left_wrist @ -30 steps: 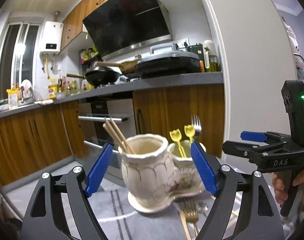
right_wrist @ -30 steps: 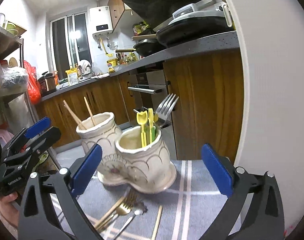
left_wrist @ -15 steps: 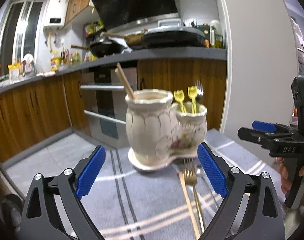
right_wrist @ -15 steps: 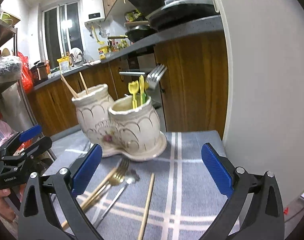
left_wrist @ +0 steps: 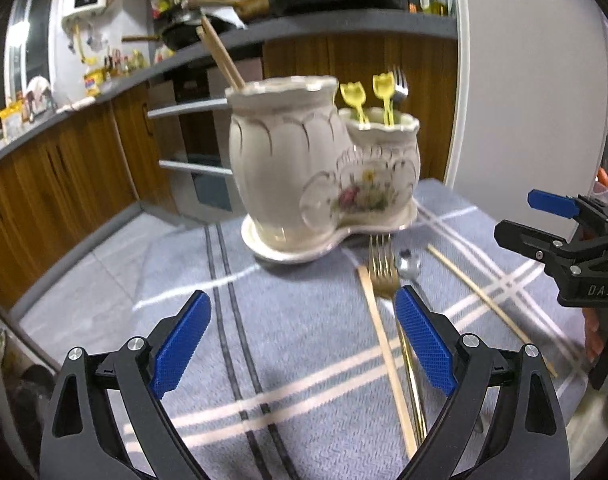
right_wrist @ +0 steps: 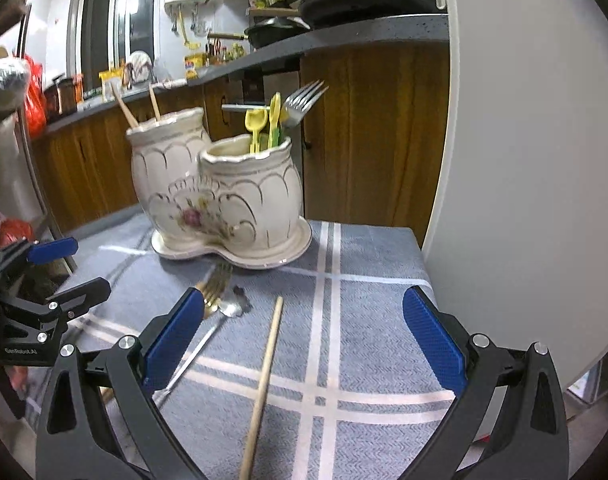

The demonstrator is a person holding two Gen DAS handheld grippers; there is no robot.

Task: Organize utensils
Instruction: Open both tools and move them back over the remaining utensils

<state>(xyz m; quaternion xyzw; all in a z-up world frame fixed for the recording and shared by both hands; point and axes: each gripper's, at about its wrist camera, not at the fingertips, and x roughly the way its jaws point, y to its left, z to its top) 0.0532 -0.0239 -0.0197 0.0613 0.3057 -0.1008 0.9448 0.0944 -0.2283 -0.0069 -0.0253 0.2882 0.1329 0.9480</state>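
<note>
A cream ceramic two-pot holder [left_wrist: 324, 168] [right_wrist: 223, 200] stands at the far side of the striped grey cloth [left_wrist: 263, 340]. Its tall pot holds wooden chopsticks [left_wrist: 219, 52]. The low pot holds yellow plastic picks [left_wrist: 352, 96] and a silver fork [right_wrist: 304, 100]. In front of it lie a gold fork [left_wrist: 384, 276], a silver spoon [right_wrist: 231, 308] and two loose chopsticks [left_wrist: 384, 344] [right_wrist: 263, 376]. My left gripper [left_wrist: 301, 308] hovers open over the cloth, left of the gold fork. My right gripper [right_wrist: 304, 308] is open above one loose chopstick.
A white panel [right_wrist: 524, 160] rises right beside the cloth's right edge. Wooden kitchen cabinets and an oven [left_wrist: 191, 152] stand beyond the table's far edge. The left table edge drops to the floor [left_wrist: 83, 264]. Each gripper shows at the side of the other's view.
Both grippers have sunk and tipped downward, so the holder sits higher in both views and the loose utensils on the cloth show. The left jaws stand slightly wider.
</note>
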